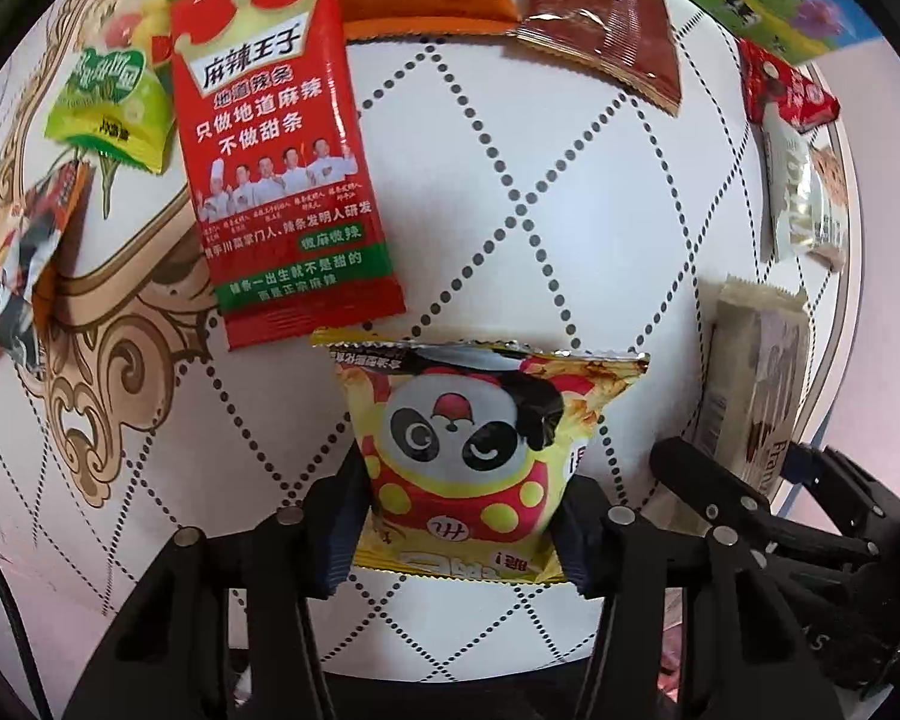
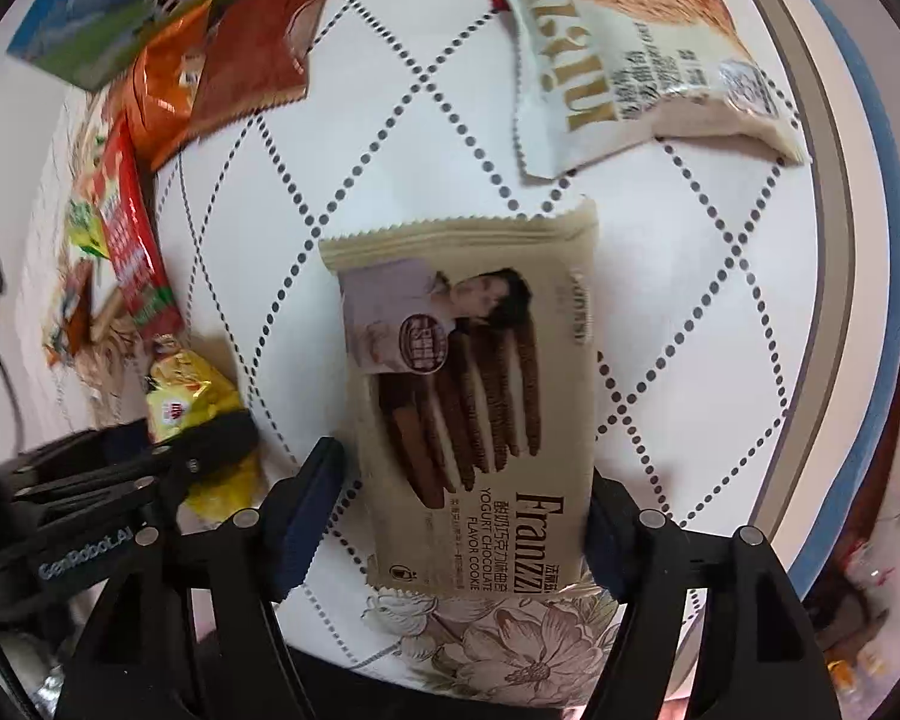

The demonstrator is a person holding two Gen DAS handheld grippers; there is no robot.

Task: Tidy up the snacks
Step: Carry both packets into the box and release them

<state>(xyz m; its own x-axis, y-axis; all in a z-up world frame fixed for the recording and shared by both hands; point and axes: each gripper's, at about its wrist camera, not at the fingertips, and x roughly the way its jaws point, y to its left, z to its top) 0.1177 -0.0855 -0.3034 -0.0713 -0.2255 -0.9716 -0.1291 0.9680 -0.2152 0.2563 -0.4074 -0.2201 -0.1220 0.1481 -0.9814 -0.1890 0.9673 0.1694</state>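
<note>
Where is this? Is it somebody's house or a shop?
Probably a home, at a dining table: it has a patterned top with dotted diamonds and gold scrolls. Loose snacks lie on it, like the panda bag and cookie pack. No shelves or price tags show.

L tool (image 1: 457, 531) clamps panda snack pkt (image 1: 468, 456); red pkt (image 1: 282, 180) just beyond.
</note>
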